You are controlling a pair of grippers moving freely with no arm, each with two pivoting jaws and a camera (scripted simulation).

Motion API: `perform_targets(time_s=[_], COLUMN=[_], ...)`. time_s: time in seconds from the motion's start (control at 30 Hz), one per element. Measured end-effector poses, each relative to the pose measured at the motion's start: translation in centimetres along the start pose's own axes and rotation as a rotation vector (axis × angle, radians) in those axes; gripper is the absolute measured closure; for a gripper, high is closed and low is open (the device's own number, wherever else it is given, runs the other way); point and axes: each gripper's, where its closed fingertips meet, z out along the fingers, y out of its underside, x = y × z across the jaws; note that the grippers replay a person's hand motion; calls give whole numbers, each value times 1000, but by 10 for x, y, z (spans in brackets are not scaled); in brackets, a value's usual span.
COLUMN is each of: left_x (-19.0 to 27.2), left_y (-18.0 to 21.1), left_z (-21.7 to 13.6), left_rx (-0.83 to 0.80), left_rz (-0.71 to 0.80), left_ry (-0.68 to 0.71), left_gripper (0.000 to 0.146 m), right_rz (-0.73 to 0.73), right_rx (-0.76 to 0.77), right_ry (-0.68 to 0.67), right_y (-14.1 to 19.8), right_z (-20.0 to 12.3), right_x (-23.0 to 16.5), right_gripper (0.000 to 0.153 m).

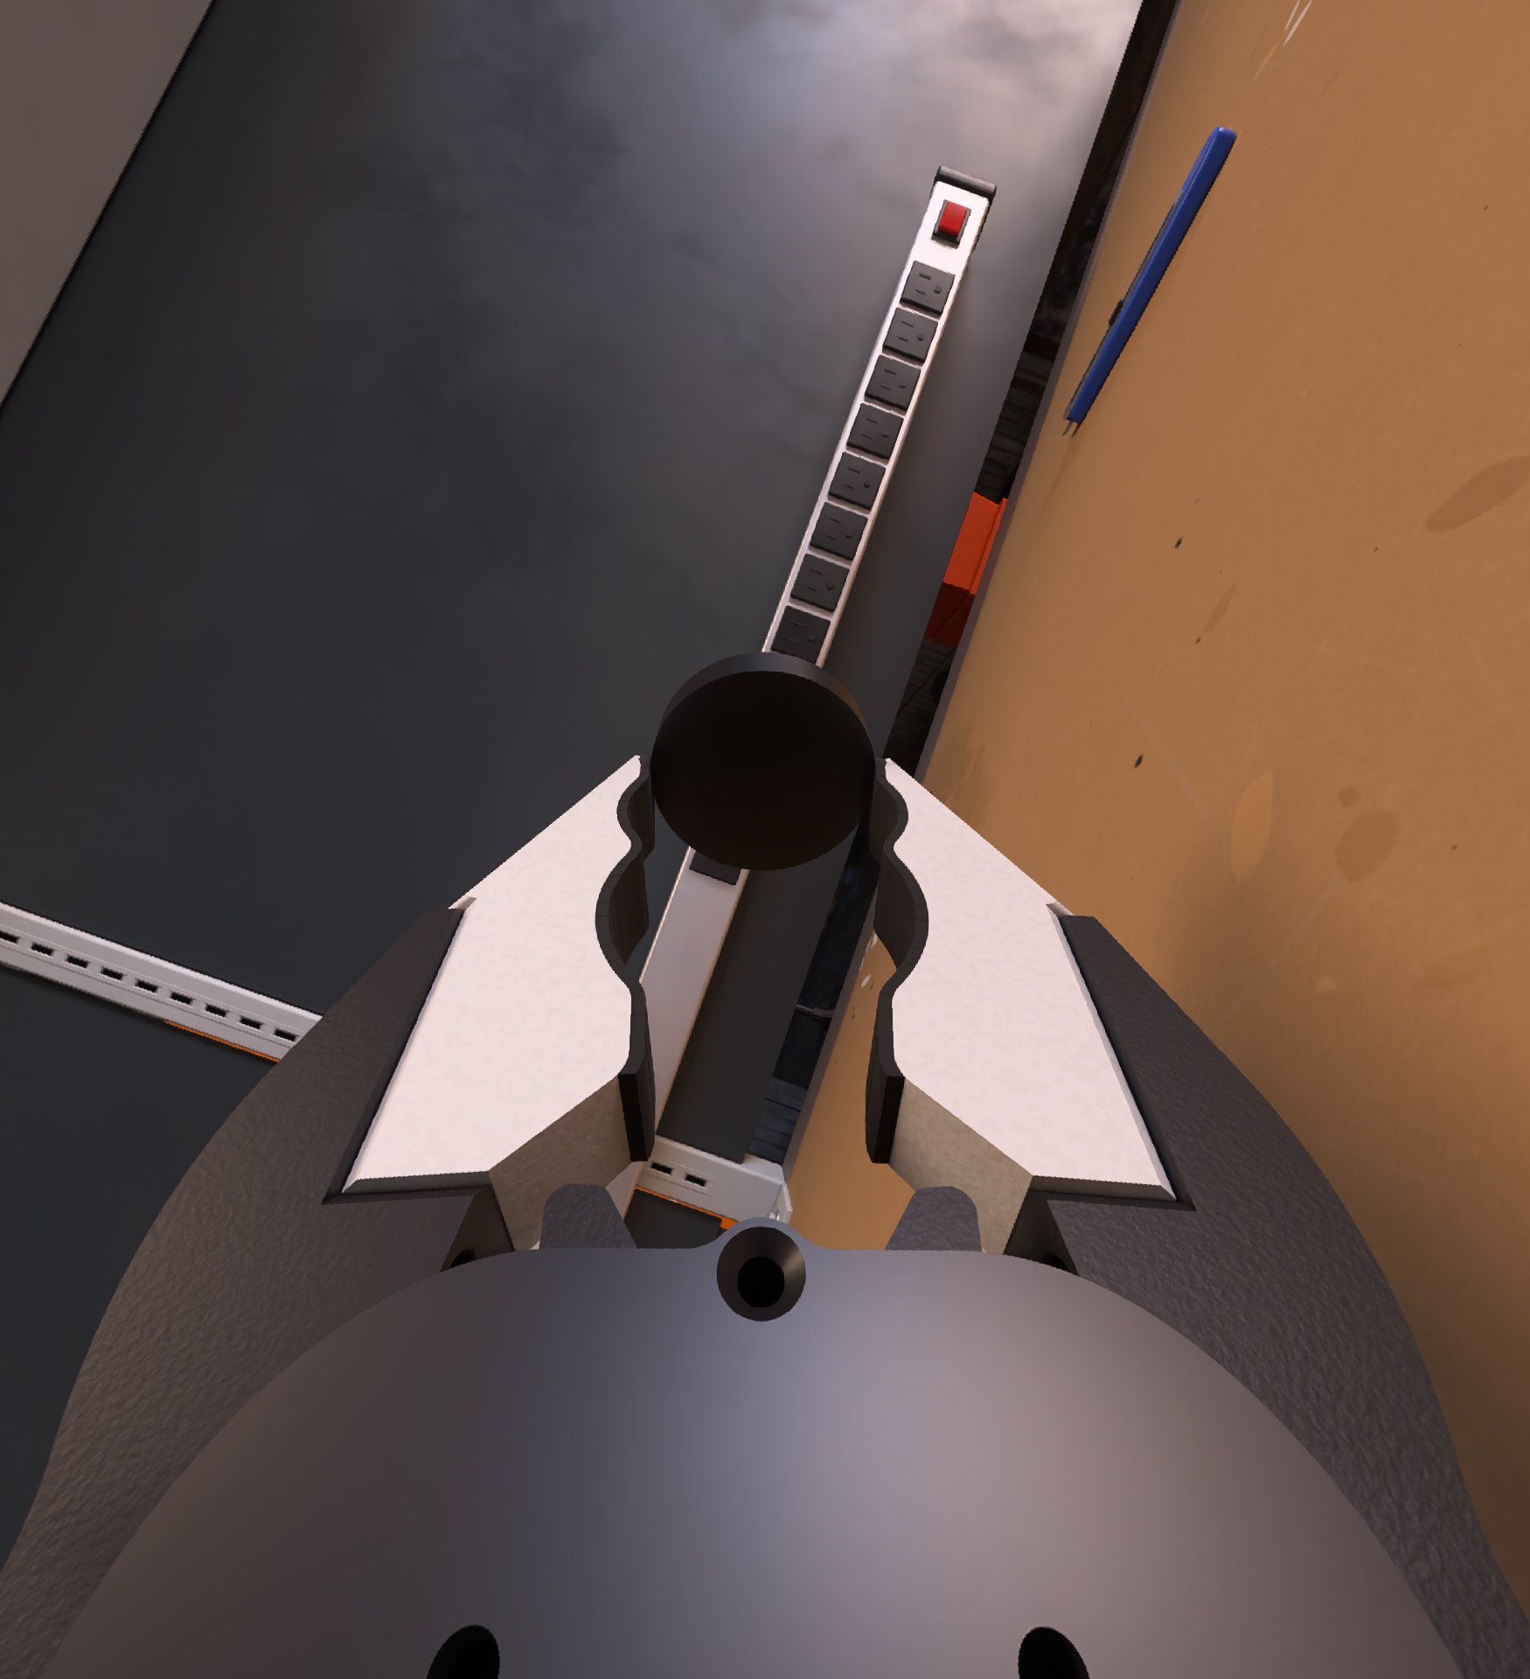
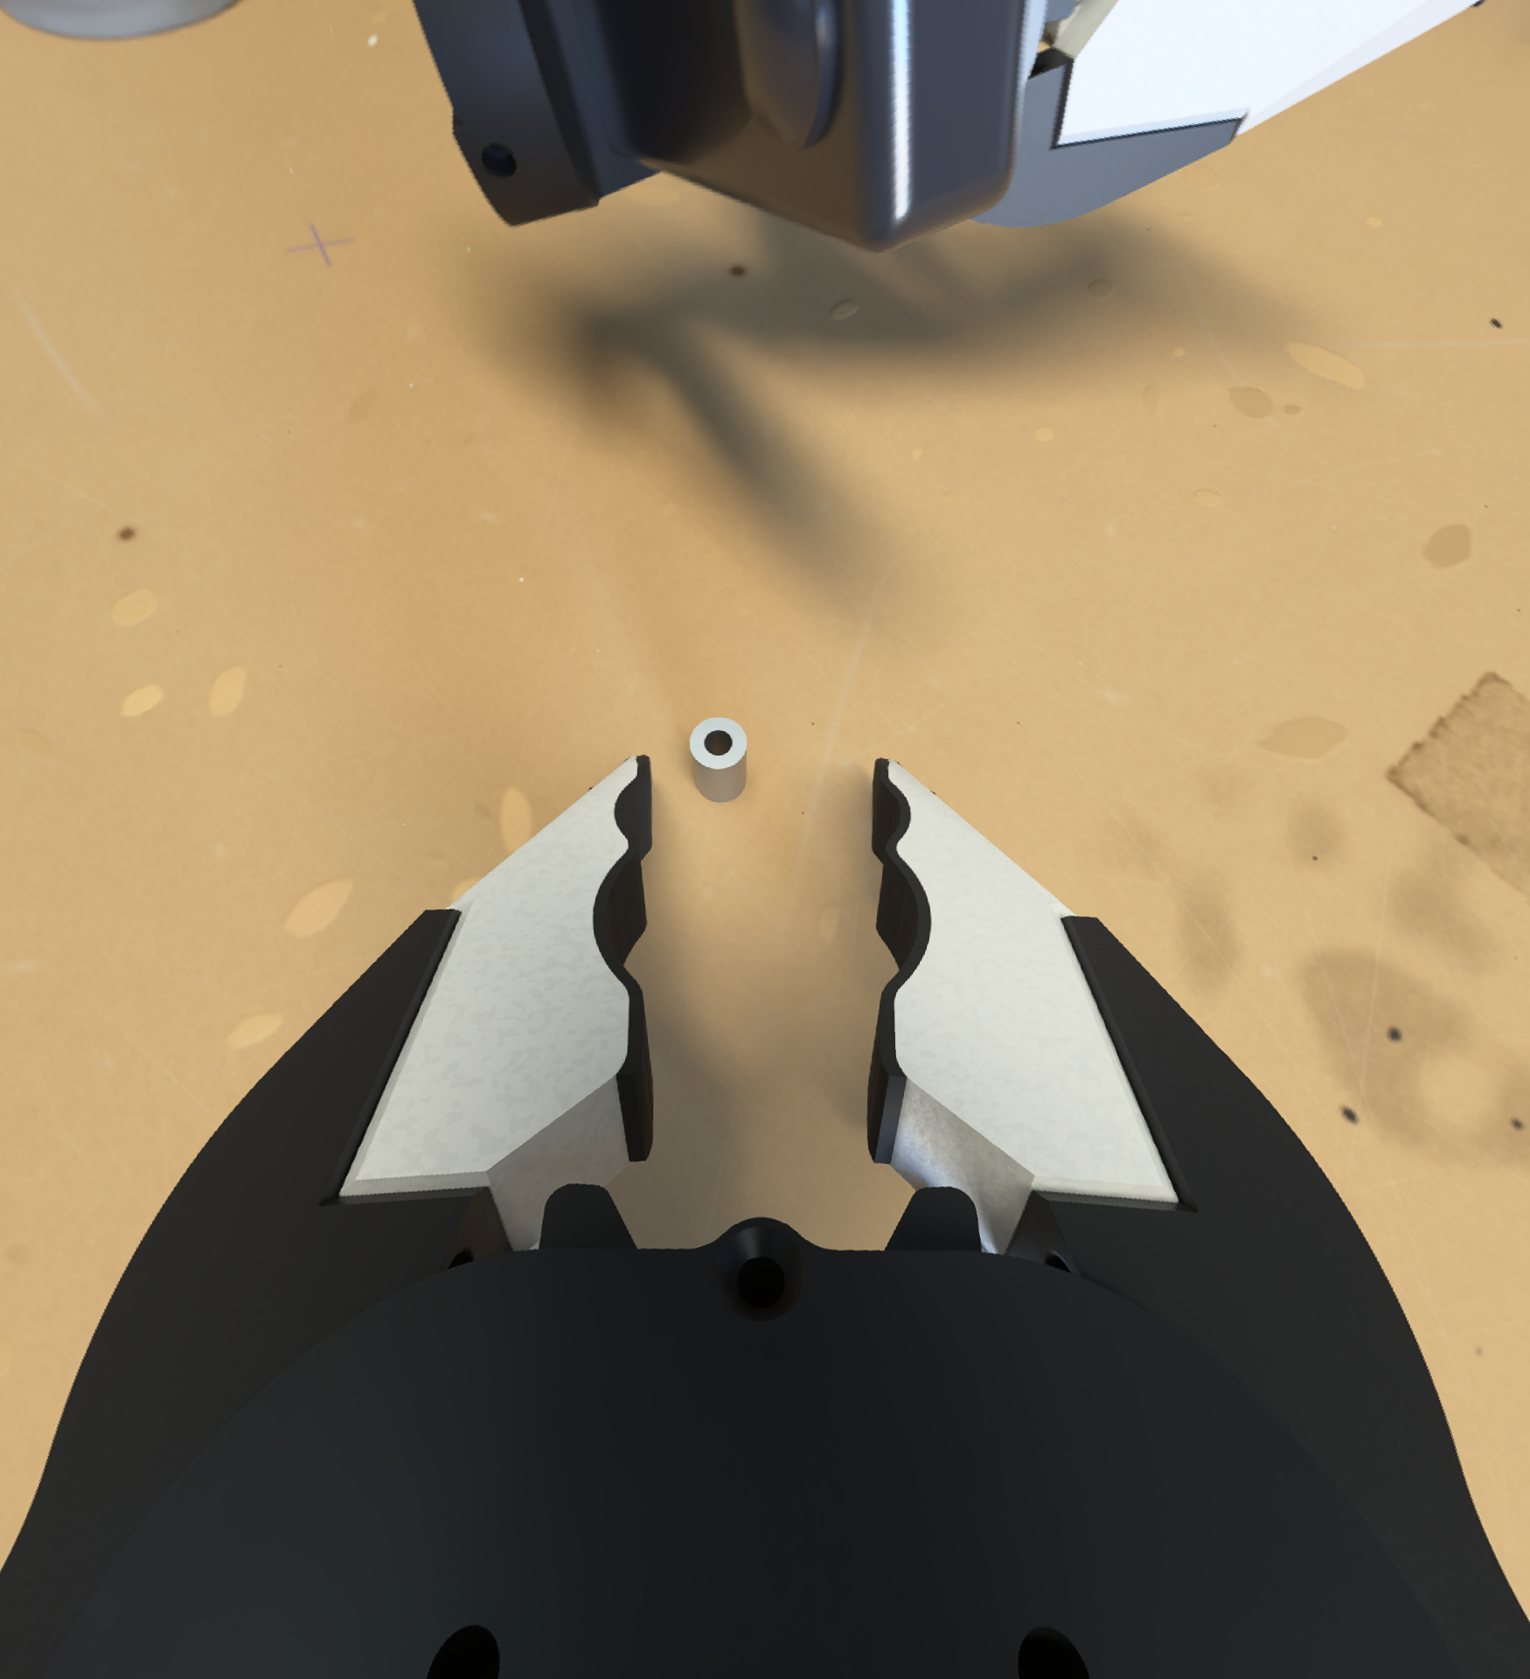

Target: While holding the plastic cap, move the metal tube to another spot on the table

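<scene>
In the left wrist view my left gripper (image 1: 762, 772) is shut on a round black plastic cap (image 1: 761, 768), held between the fingertips, lifted off the table. In the right wrist view a small grey metal tube (image 2: 719, 760) stands upright on the tan wooden table (image 2: 289, 545), just beyond my left fingertip and left of centre. My right gripper (image 2: 761, 772) is open and empty, above the table, its tips just short of the tube. The left gripper's body (image 2: 789, 109) hangs at the top of the right wrist view.
A white power strip (image 1: 879, 427) with a red switch lies on a dark surface beside the table edge. A blue pen (image 1: 1147, 277) lies on the table. A slotted white rail (image 1: 107, 968) crosses at the left. A grey object (image 2: 107, 14) sits at the top left.
</scene>
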Motion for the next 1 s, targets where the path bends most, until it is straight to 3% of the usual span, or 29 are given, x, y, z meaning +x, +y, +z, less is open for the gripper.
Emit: perform_targets(time_s=[0.3,0.4,0.47,0.53,0.6,0.7,0.77,0.83,0.9,1.0], left_x=[1,0,0,1,3,6,7,7,7,9], left_y=[0,4,6,6,4,1,1,1,2,2], left_z=[0,0,0,0,0,0,-1,-1,0,1], left_rx=[-1,-13,-17,-17,-11,-8,-10,-11,-12,-12], left_rz=[-7,-18,-20,-13,-4,17,19,8,0,-7], left_ry=[7,5,6,9,15,22,26,28,30,40], left_gripper=[99,99,99,99,99,99,99,99,99,99], right_rz=[-57,-204,-397,-549,-583,-410,-221,-47,58,91], right_rx=[-35,-43,-30,18,36,-42,-34,-18,-14,-27], right_ry=[-20,-98,-277,-333,-426,-426,-420,-316,-159,-42], right_y=[2,8,16,19,24,23,10,0,-2,0], right_z=[5,-4,-20,-35,-47,-43,-37,-25,-12,4], right_x=[-5,-9,-18,-12,-7,11,7,4,4,-4], right_gripper=[128,132,132,132,132,129,117,102,97,95])
